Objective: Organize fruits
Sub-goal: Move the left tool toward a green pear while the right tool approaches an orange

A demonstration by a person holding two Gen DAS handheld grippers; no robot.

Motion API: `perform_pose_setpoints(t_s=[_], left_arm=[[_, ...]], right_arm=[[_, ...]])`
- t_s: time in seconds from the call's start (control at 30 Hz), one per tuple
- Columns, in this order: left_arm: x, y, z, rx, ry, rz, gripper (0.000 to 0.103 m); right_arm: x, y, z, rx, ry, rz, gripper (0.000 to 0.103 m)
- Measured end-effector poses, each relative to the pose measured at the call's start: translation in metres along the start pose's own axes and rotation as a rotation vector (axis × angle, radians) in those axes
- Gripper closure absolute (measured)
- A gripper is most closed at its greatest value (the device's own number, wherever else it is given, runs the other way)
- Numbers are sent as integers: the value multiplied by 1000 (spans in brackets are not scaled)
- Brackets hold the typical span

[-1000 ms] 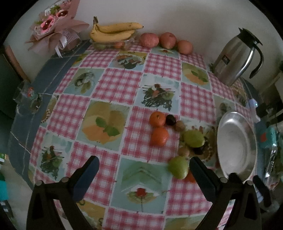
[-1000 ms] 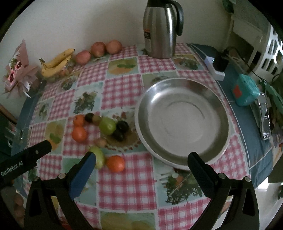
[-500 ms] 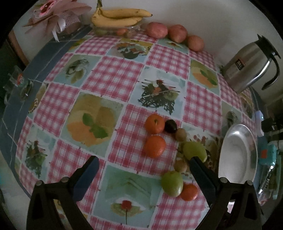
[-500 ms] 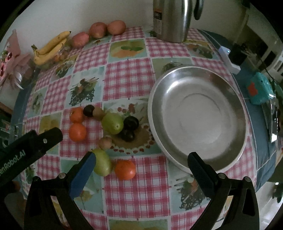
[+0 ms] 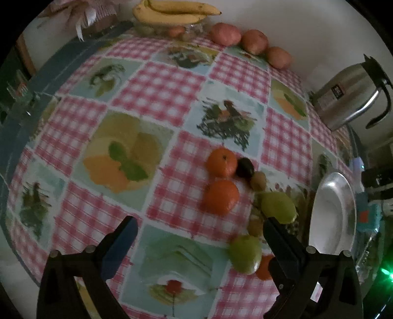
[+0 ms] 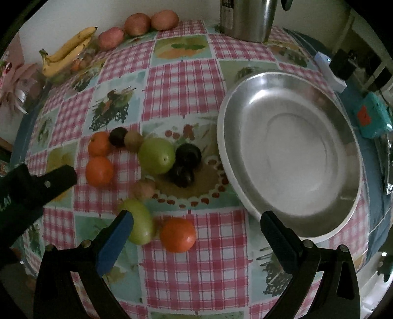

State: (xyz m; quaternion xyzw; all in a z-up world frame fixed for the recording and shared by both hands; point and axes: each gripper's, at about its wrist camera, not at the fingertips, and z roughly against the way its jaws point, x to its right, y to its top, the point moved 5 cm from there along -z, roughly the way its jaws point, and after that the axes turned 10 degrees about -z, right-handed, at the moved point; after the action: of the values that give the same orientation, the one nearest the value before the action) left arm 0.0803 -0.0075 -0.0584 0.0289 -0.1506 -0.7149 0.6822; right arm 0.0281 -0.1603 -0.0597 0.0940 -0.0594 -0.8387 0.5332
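A cluster of fruit lies on the checked tablecloth left of a steel plate (image 6: 289, 152): two oranges (image 6: 99, 170), a third orange (image 6: 178, 234), a big green fruit (image 6: 157, 155), a smaller green one (image 6: 140, 220), two dark plums (image 6: 188, 154) and small brown fruits (image 6: 143, 187). My right gripper (image 6: 196, 220) hangs open just above the near orange. My left gripper (image 5: 199, 227) is open too, hovering near the two oranges (image 5: 221, 200) and the green fruits (image 5: 277, 207); its finger (image 6: 52, 180) shows in the right wrist view. The plate (image 5: 331, 216) holds nothing.
Bananas (image 6: 66, 51) and three reddish fruits (image 6: 137, 23) line the far wall. A steel thermos jug (image 6: 248, 18) stands behind the plate. A teal box (image 6: 371, 117) and cables lie right of it. A pink bouquet (image 5: 93, 14) sits at the far left corner.
Both grippers have dropped lower and closer to the fruit cluster, which now looks larger. The fruit and the plate have not moved.
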Motion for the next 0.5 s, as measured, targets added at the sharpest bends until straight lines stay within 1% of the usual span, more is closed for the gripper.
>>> perform_pose_setpoints(t_s=[0.07,0.17,0.23,0.3,0.4,0.5], left_arm=[[1,-2,-1,-2,5,-5,0],[1,-4,1,-14,-2,7,0],[0,-5,-1,-35,-10,22,0],[1,-6,-2,-37,-18,22,0],[2,-8,-5,-48,-24,30,1],[5,-10,-12,-73,-31,21,3]], right_arm=[[1,-3,2,-4,37,-21,0],[2,-4,9,12,63,-30,0],[2,-4,11,15,70,-32,0],[2,-4,8,2,73,-43,0],[4,-6,4,-20,67,-49,5],[5,-8,1,-33,53,-46,6]])
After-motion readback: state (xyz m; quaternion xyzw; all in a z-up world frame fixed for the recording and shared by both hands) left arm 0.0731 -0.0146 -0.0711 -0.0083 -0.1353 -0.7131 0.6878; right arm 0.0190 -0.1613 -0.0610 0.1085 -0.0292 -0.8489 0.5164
